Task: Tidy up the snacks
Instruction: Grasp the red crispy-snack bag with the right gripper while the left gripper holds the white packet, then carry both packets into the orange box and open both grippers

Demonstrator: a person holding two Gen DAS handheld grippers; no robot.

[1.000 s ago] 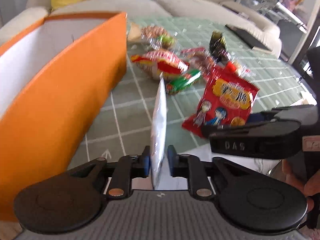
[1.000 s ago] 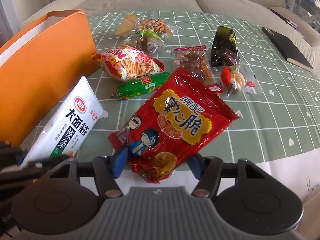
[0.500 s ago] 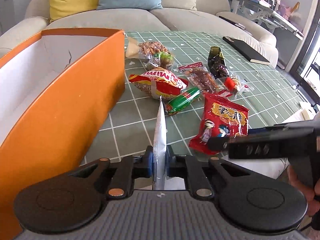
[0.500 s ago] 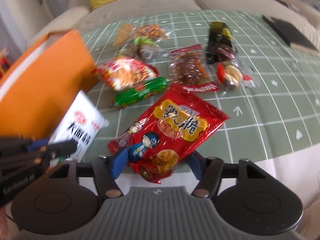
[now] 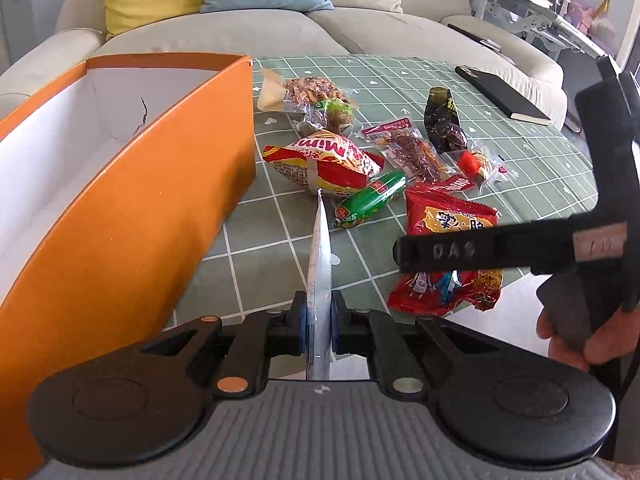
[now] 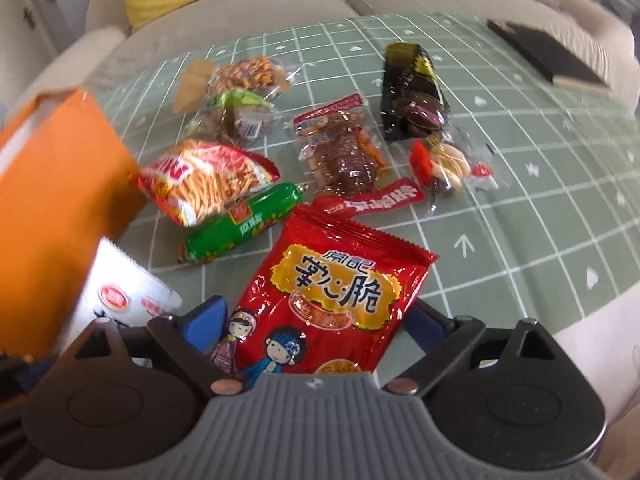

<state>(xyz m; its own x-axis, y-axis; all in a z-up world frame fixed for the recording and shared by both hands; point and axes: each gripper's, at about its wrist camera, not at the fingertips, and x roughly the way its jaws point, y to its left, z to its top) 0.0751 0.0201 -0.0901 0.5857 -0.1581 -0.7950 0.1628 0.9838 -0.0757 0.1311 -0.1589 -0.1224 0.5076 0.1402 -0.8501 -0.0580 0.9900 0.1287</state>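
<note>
While my left gripper [image 5: 319,326] pinches the white packet [image 5: 320,264] edge-on, the orange box [image 5: 120,200] lies just left; my right gripper [image 6: 316,320] straddles the red bag [image 6: 336,292], unclosed.

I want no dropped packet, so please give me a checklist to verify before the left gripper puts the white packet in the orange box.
1. Left gripper jaws shut on white packet: ok.
2. Orange box open on top: ok.
3. Box has room: ok; the visible part shows only white lining.
4. Packet above box: not ok; beside its wall.
5. Right gripper out of the way: ok; its jaws straddle the red bag.
</note>
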